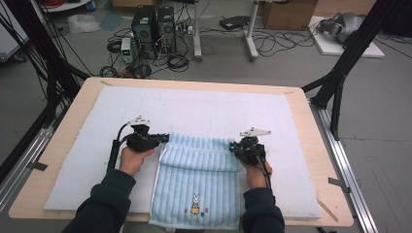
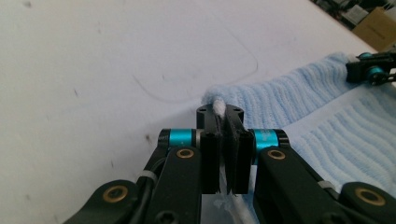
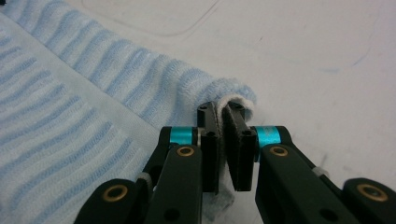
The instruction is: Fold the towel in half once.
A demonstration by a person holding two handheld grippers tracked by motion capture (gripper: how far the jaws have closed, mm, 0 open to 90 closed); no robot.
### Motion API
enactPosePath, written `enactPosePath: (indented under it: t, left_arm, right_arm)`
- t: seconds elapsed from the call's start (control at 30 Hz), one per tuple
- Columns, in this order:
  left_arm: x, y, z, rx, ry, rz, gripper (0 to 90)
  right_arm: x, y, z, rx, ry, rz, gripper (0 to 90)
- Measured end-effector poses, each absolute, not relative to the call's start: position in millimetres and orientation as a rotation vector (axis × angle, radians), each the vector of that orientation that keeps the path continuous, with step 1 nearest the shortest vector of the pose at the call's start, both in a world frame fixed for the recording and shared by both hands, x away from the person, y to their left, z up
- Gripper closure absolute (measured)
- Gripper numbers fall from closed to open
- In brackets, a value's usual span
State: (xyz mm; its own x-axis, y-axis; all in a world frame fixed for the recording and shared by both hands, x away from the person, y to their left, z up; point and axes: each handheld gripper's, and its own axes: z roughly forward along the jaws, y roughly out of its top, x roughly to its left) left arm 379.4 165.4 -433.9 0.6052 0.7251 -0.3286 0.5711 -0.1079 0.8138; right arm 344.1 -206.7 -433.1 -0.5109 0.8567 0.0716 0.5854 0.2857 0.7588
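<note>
A light blue striped towel (image 1: 197, 179) with a small rabbit picture lies on the white mat, its far edge folded back toward the person. At the fold's left corner my left gripper (image 1: 165, 139) is shut on the towel; in the left gripper view the jaws (image 2: 222, 114) pinch the towel's (image 2: 299, 98) white hem between them. My right gripper (image 1: 233, 147) is shut on the fold's right corner, and the right gripper view has the jaws (image 3: 223, 112) closed on the curled edge of the towel (image 3: 93, 93). The right gripper (image 2: 371, 72) also appears far off in the left gripper view.
A white mat (image 1: 204, 109) covers most of the wooden table (image 1: 73, 111). The towel's near end hangs over the table's front edge. Beyond the table, computer towers (image 1: 153, 29), cables and boxes stand on the floor. Black frame legs (image 1: 340, 73) rise at both sides.
</note>
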Motion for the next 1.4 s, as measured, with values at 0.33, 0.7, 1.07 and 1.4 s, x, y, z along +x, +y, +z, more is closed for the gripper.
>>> enactPosePath:
  t: [0.33,0.7,1.07,1.4]
  left_arm:
    - [411,168,-423,1.721,1.008,0.282,85.3]
    - [425,171,-429,1.725,1.061,0.3,79.7]
    - [418,177,-420,1.706,1.04,0.293,58.0]
    - [412,155,-442,1.902,1.005,0.295,55.2]
  right_arm:
    - [381,-207,-420,1.272,2.118,1.128,85.1]
    - [402,-195,-422,1.263,2.103,1.065,83.5]
    - [395,-212,-412,1.3,2.056,1.153,62.4]
    - [391,-226,-420,1.361,2.175,1.146,60.8]
